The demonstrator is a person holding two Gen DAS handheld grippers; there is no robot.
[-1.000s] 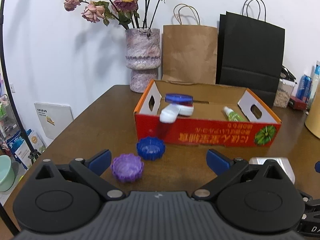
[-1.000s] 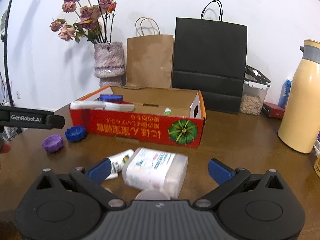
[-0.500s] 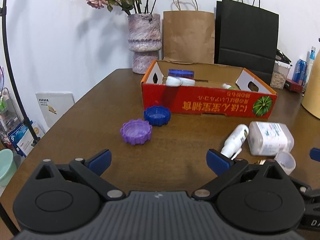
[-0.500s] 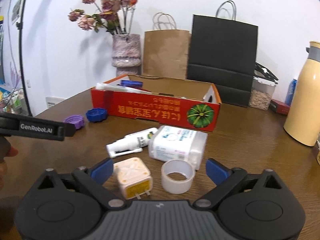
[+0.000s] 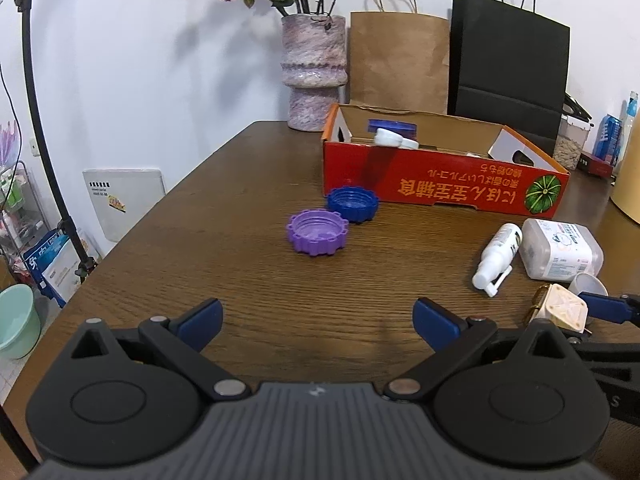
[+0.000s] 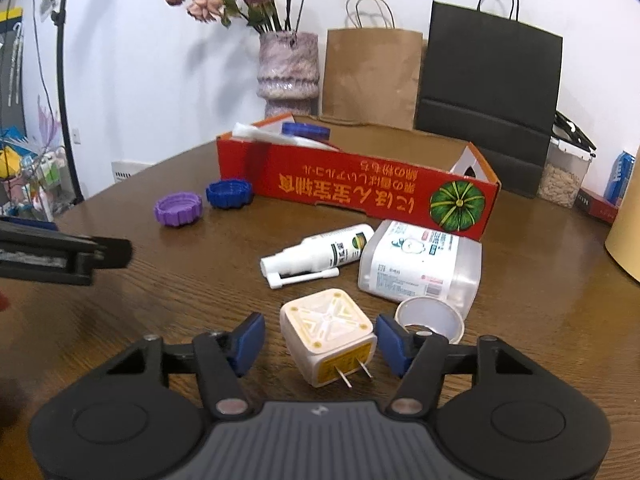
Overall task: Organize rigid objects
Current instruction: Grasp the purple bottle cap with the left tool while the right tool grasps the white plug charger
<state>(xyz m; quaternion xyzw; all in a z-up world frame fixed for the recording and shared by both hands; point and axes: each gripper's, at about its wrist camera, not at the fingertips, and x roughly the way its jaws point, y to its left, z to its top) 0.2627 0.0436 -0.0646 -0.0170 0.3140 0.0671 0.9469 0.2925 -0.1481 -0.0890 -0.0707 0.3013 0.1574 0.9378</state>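
- My right gripper point(image 6: 320, 338) had just been closing around the plug adapter point(image 6: 328, 330), prongs facing me. The pads weren't quite touching it yet, looked like.
- Adapter sat on the table point(image 6: 540, 300), since the red box point(image 6: 360, 190) was where it probably belonged.
- Left gripper point(image 5: 316, 320) hung spread apart and empty, purple cap point(image 5: 318, 232) ahead.

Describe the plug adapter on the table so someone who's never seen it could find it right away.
Start at the red cardboard box on the brown table. Nearer the camera, past the spray bottle and clear tub, sits the cream cube adapter. Only it has two metal prongs.
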